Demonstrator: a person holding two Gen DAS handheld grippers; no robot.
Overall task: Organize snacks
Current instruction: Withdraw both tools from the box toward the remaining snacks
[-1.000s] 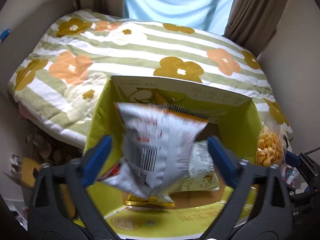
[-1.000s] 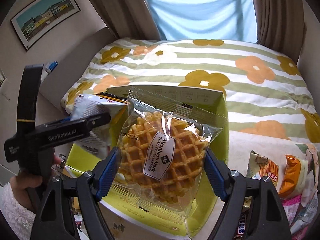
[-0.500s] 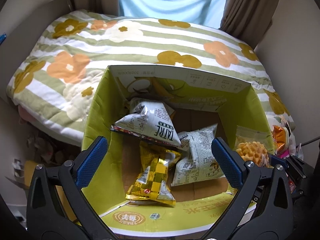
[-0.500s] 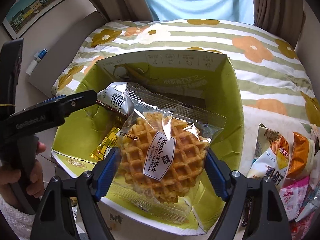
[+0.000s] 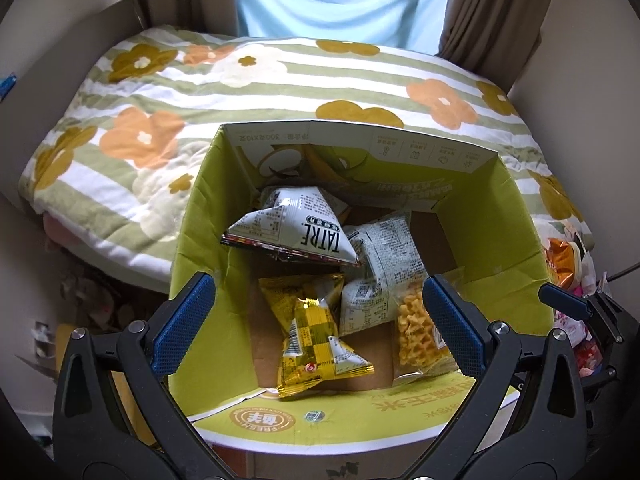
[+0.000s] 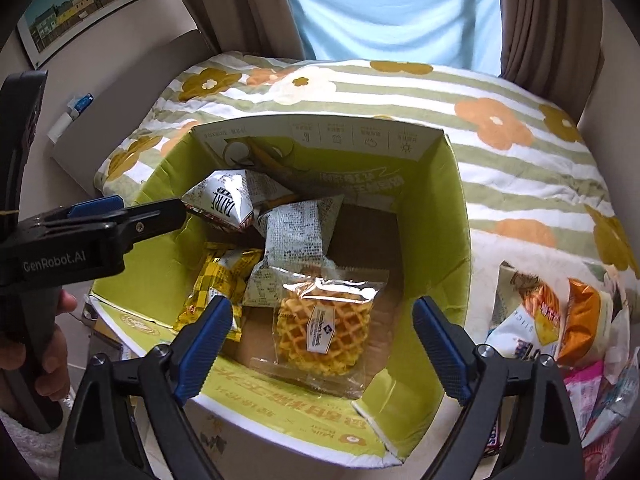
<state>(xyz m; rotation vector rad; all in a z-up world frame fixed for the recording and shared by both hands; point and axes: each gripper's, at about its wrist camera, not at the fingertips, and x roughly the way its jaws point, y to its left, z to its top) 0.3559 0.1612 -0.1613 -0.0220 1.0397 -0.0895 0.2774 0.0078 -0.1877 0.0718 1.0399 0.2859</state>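
Lying flat in green box (image 6: 460, 216), waffle packet (image 6: 324, 326), both tools (image 6: 320, 344) (image 5: 316, 326) spread apart, empty.

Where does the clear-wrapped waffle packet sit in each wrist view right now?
Left wrist: the clear-wrapped waffle packet lies low right on the box floor, partly behind the open left gripper's right finger.
Right wrist: it lies bottom centre, between the open right gripper's fingers, untouched.
Shared landmark: the white triangular TATRE bag, in the green cardboard box.
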